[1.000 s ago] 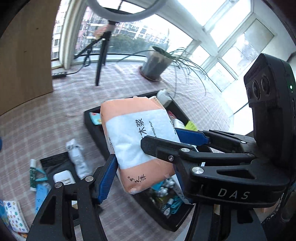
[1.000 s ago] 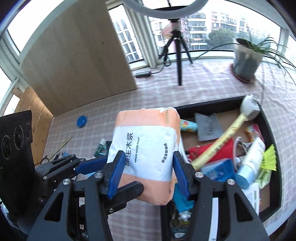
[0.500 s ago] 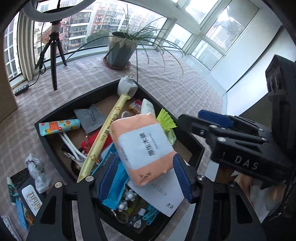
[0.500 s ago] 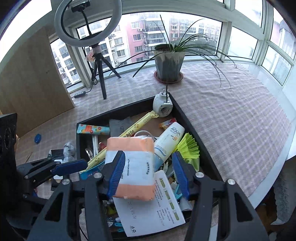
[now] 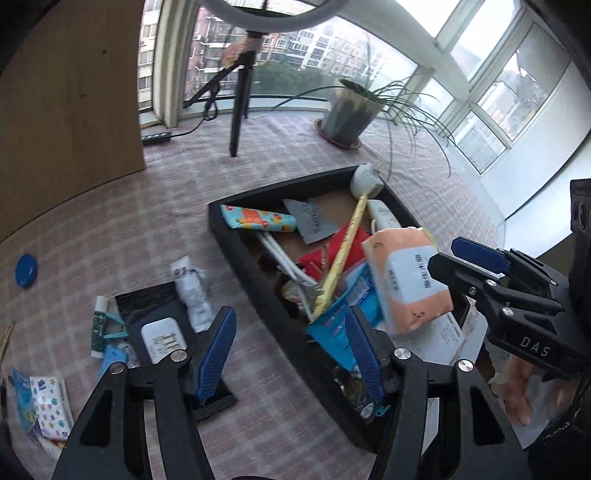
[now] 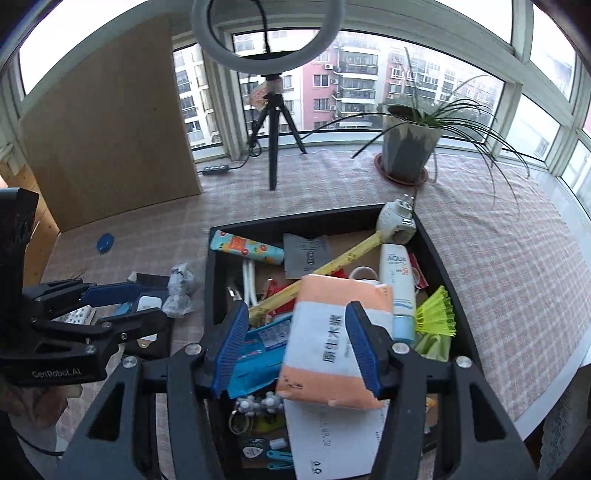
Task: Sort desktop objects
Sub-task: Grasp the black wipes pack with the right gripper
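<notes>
your left gripper [image 5: 291, 350] is spread and empty over the tray's near rim. your right gripper [image 6: 295, 347] gapes too; the tissue pack [image 6: 332, 339] lies free atop clutter in the black tray [image 6: 439, 258]. bare checked cloth [image 6: 517, 258] lies beyond.

A ring light [image 6: 269, 27] stands on a black tripod [image 6: 272, 125] near the window [image 6: 369, 74], on the checked cloth [image 6: 498, 240]. Beside it, to the right, a potted plant [image 6: 408, 142] sits on a round saucer. A black power strip [image 6: 215, 170] lies behind the tripod, next to a wooden board [image 6: 107, 147]. Outside I see apartment buildings [image 6: 347, 85].
</notes>
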`<action>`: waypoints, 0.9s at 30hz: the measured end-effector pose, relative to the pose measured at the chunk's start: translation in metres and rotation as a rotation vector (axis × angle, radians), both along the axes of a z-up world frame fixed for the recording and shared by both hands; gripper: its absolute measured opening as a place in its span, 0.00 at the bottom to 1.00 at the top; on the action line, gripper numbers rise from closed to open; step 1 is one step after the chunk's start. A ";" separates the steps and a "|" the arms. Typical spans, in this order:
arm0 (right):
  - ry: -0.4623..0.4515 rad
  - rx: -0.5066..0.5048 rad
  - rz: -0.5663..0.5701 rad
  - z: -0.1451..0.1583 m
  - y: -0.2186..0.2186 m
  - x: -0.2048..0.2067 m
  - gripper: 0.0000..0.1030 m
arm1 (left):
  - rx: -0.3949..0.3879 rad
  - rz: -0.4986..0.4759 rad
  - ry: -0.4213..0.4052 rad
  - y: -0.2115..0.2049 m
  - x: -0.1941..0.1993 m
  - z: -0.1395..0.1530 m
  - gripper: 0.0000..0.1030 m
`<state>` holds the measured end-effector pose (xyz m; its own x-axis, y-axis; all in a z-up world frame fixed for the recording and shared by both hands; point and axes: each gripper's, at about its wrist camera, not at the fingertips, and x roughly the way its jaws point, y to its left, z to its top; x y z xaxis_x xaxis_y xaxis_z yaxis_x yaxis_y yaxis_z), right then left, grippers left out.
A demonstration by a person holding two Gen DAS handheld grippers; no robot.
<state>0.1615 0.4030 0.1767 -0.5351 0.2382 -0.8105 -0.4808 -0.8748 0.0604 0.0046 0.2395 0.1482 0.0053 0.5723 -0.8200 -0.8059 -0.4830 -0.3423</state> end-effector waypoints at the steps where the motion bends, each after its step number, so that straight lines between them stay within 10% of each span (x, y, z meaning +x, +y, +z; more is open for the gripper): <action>1: 0.002 -0.030 0.025 -0.003 -0.005 -0.006 0.52 | -0.005 0.019 -0.007 -0.009 -0.007 -0.004 0.57; 6: -0.016 -0.156 0.136 -0.024 -0.036 -0.039 0.48 | -0.047 0.121 0.008 -0.052 -0.035 -0.030 0.57; 10: -0.057 -0.197 0.208 -0.046 -0.065 -0.069 0.20 | -0.091 0.149 -0.017 -0.077 -0.045 -0.055 0.50; 27: -0.223 -0.494 0.213 -0.138 -0.084 -0.144 0.20 | -0.128 0.083 -0.077 -0.068 -0.041 -0.093 0.46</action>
